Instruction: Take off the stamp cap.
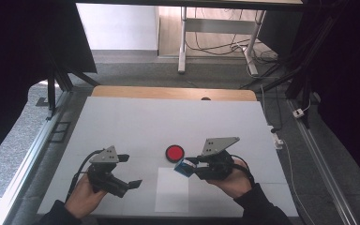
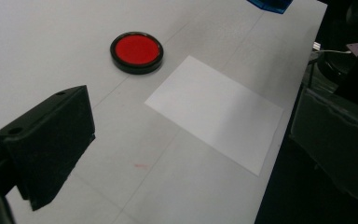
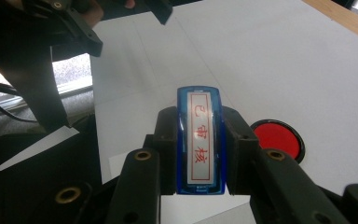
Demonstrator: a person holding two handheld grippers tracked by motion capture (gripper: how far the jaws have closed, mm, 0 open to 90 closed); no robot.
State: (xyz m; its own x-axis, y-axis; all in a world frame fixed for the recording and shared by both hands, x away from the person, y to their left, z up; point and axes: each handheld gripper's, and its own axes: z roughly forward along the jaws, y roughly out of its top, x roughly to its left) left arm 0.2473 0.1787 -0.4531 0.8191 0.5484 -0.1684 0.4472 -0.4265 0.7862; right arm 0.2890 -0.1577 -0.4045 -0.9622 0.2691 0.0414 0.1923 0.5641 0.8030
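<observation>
Two grippers: our right gripper clamps a blue stamp beside the red ink pad, above white paper; our left gripper gapes empty.

- A blue stamp with a white label printed in red characters is clamped between the jaws of the right gripper, above the far right corner of the sheet.
- A round red ink pad in a black case is seen open, just beyond the sheet.
- A white paper sheet is laid flat at the near edge, centre.
</observation>
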